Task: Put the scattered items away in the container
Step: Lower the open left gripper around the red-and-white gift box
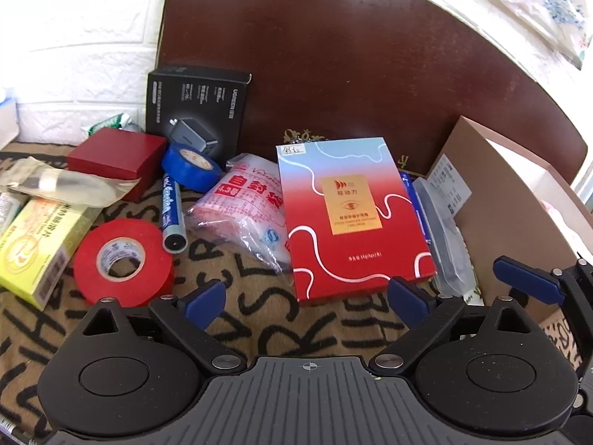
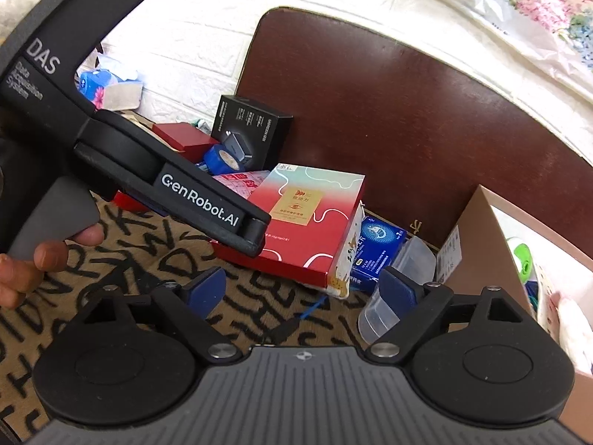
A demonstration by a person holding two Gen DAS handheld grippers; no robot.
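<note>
Tabletop [image 1: 259, 333], lettered cloth: red box [image 1: 352, 218] lies just ahead of left hand-held gripper [image 1: 307, 296], jaws spread, empty. Right hand-held gripper [image 2: 304, 289] likewise released; container [image 2: 478, 244] at its right.

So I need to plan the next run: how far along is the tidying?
Barely begun. The cardboard box on the right already holds a few things, including something green and white. Nothing is in hand: the left gripper and right gripper are both open and empty. Left on the cloth: the red-and-blue flat box, red tape, blue tape, marker and more.
</note>
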